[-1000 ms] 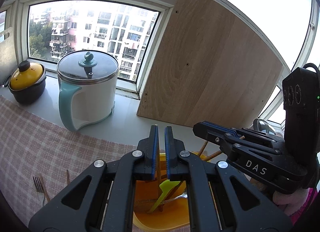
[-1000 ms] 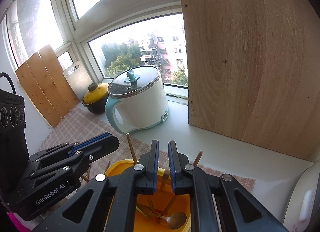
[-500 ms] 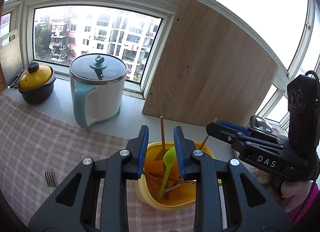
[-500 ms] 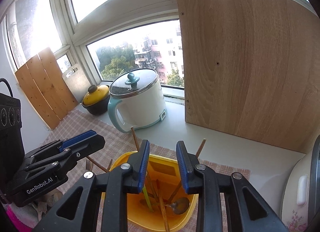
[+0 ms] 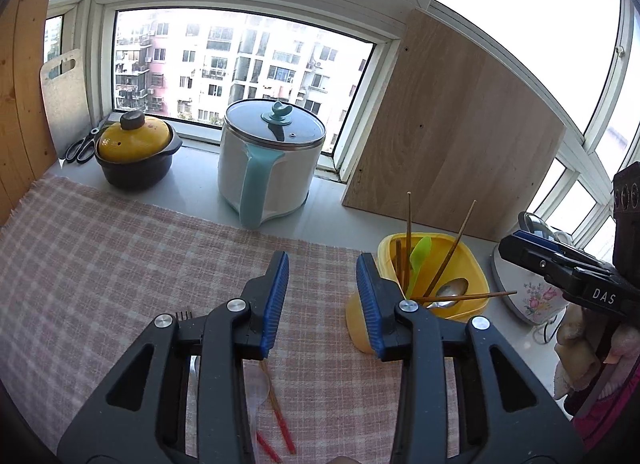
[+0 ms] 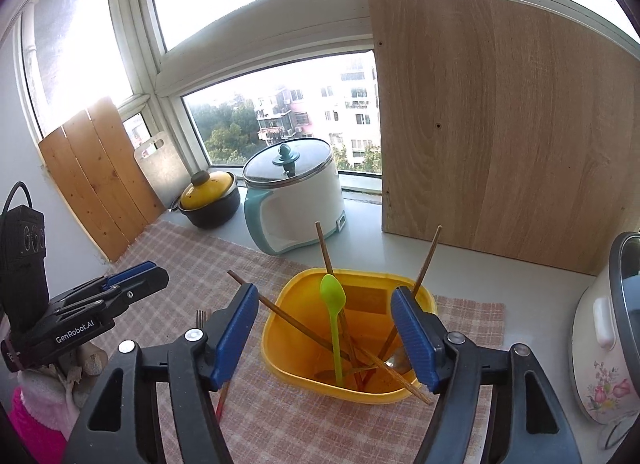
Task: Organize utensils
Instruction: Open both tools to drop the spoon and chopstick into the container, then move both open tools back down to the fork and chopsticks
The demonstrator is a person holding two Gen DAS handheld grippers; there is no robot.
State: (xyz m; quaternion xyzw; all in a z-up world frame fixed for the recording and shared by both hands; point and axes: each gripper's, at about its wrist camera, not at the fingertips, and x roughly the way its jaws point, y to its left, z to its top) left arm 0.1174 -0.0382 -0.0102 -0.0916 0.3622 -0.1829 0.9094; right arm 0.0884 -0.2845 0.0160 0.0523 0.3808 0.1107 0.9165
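Over the yellow tub [image 6: 348,344] both hand-held grippers, left [image 5: 322,300] and right [image 6: 324,338], have just been opening, empty, so next probably means grabbing the loose chopsticks [image 5: 280,420].

White surface [image 5: 192,204] under window, pink checked cloth [image 5: 100,264] over near part. On cloth: yellow utensil tub [image 6: 384,394], fork [image 6: 200,318], red-tipped chopsticks [image 5: 280,420]. On bare surface: electric pot [image 5: 272,168], yellow-lidded casserole [image 5: 134,156], scissors [image 5: 82,146], floral rice cooker [image 6: 600,364], leaning wooden board [image 6: 500,144].

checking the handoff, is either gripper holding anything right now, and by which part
Nothing is held. The left gripper and right gripper have just been opening, nothing between their pads.
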